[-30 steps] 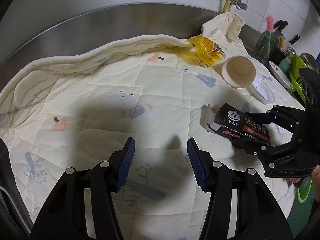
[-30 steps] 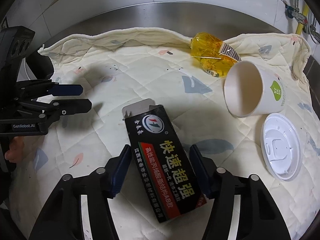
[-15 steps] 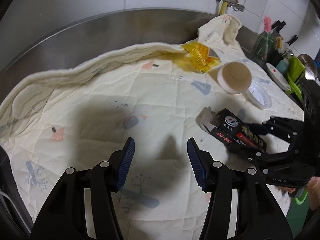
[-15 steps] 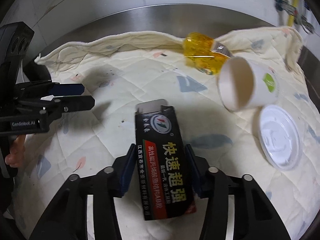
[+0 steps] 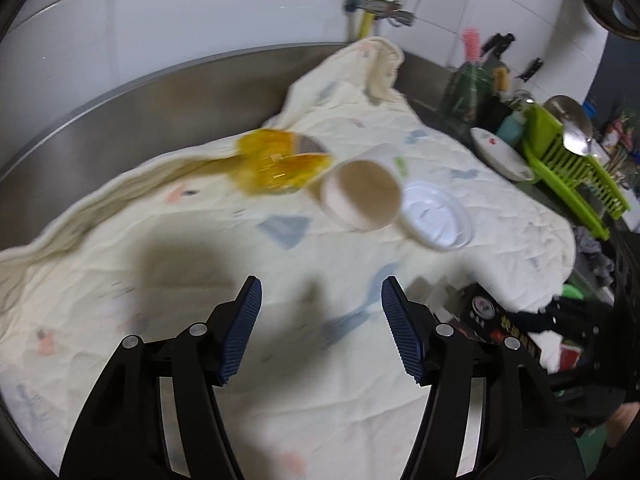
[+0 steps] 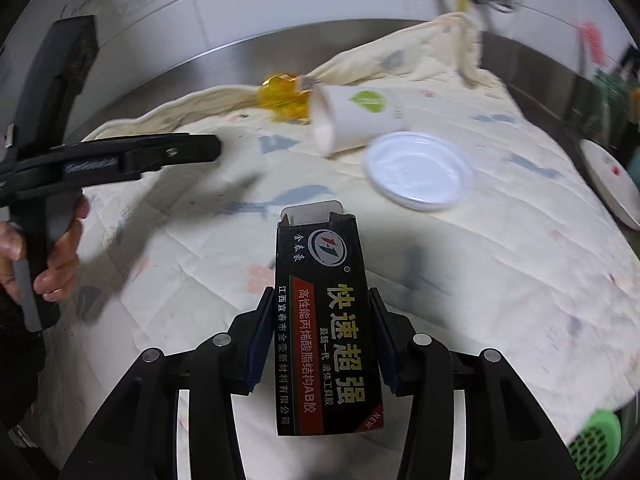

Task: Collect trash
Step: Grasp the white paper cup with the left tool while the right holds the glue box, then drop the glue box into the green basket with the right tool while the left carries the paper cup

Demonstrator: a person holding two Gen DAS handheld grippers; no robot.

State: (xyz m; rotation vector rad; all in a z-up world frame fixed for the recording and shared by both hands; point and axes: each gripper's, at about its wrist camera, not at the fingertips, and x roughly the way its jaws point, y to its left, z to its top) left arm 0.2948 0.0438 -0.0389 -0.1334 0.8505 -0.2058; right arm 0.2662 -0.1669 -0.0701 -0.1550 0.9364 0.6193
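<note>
While right gripper (image 6: 320, 344) clamps black box (image 6: 326, 320) above quilt (image 6: 500, 264), left gripper (image 5: 320, 332) gapes unloaded.

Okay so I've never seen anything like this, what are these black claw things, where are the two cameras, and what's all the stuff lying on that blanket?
Each black claw is a hand-held gripper; a person squeezes one in each hand. A fisheye camera sits on each, looking forward along its two fingers.

The left wrist view shows the left gripper open and holding nothing. The right wrist view shows the right gripper shut on a black glue box with its top flap open. The person's left hand also shows there.

On the cream quilt lie a crumpled yellow wrapper, a white paper cup on its side, and a white plastic lid beside it. The quilt covers a steel counter; a green dish rack stands to the right.
</note>
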